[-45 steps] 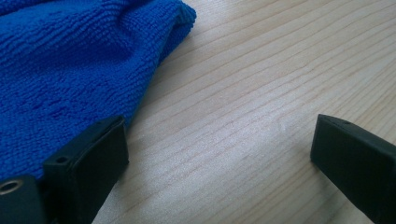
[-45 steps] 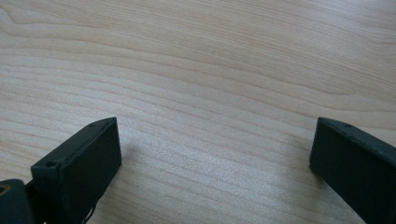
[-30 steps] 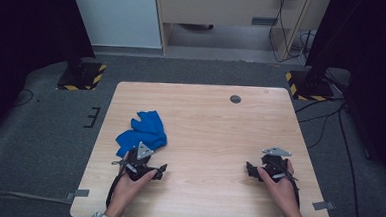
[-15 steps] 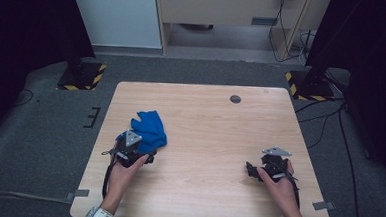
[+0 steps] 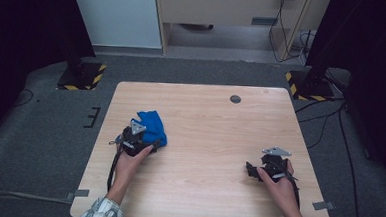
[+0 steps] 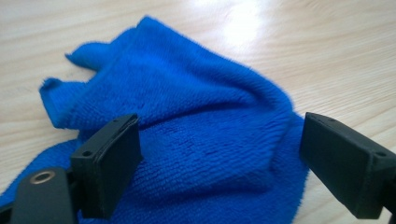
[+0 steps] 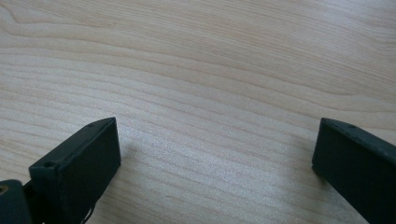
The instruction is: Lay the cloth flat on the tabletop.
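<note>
A crumpled blue cloth [image 5: 153,126] lies on the left half of the wooden table [image 5: 210,119]. My left gripper [image 5: 138,133] hangs over the cloth's near edge and hides part of it. In the left gripper view the cloth [image 6: 196,107] spreads under and between the two jaws of the left gripper [image 6: 219,161]. The jaws have just been closing a little, but they still stand wide and neither pad presses the fabric. My right gripper [image 5: 253,169] rests near the table's front right, pointing left. It is open over bare wood [image 7: 215,154] with nothing between its jaws.
A small dark round disc [image 5: 235,98] sits in the table top near the far edge. On the grey floor beyond the table stand two black posts with yellow-and-black striped bases [image 5: 80,76] [image 5: 307,84]. Bare wood separates the two hands.
My left hand has moved away from the person and onto the near edge of the blue cloth. The right hand has kept still.
</note>
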Demonstrator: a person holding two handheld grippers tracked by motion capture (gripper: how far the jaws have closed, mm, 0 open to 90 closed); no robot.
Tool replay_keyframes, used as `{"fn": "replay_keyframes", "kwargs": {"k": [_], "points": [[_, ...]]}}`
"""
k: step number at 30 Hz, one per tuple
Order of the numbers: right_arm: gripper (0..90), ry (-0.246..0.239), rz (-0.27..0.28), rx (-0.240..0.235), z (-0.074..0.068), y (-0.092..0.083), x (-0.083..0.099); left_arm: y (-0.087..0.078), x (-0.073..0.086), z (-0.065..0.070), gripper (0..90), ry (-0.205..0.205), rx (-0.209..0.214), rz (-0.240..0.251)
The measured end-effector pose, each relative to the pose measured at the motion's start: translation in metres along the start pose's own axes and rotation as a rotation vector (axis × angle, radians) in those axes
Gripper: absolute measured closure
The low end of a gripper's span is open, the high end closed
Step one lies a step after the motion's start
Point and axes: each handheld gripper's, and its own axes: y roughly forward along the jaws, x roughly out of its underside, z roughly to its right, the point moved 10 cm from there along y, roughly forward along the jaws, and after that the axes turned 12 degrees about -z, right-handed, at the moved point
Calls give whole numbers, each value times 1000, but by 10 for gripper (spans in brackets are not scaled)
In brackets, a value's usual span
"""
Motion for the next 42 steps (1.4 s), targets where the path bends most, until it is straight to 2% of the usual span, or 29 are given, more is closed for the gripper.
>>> {"fn": "replay_keyframes", "kwargs": {"k": [2, 6, 9, 10, 14, 15, 16, 17, 18, 19, 20, 23, 33, 41, 42], "points": [[13, 0, 0, 0, 0, 0, 0, 7, 4, -3, 146, -12, -1, -27], [13, 0, 0, 0, 0, 0, 0, 12, 8, -5, 183, 4, -13, -48], [13, 1, 0, 0, 0, 0, 0, 12, 8, -7, 265, 5, -19, -46], [13, 0, 0, 0, 0, 0, 0, 12, 8, -7, 265, -1, -16, -44], [13, 0, 0, -1, 0, 0, 0, 11, 9, -10, 419, -5, -27, -22], [13, 0, 0, -1, 0, 0, 0, 10, 9, -11, 419, -10, -28, -16], [13, 0, 0, 0, 0, 0, 0, 10, 9, -13, 506, -7, -29, -8], [13, 0, 0, 0, 0, 0, 0, 10, 9, -13, 541, -7, -29, -8], [14, 0, 0, 0, 0, 0, 0, 10, 9, -14, 541, -4, -29, -6], [13, 0, 0, -1, 0, 0, 0, 8, 10, -16, 631, -3, -31, -1], [13, 0, 0, 0, 0, 0, 0, 8, 10, -16, 672, -5, -30, 1], [13, 1, 0, 0, 0, 0, 0, 7, 11, -18, 740, -1, -28, 6], [13, 0, 0, 0, 0, 0, 0, 1, 6, -17, 785, 12, -32, 24], [13, 0, 0, 0, 0, 0, 0, -14, -7, -10, 789, 20, -14, 85], [13, 0, 0, -1, 0, 0, 0, -17, -10, -7, 790, 34, -9, 94]]}}
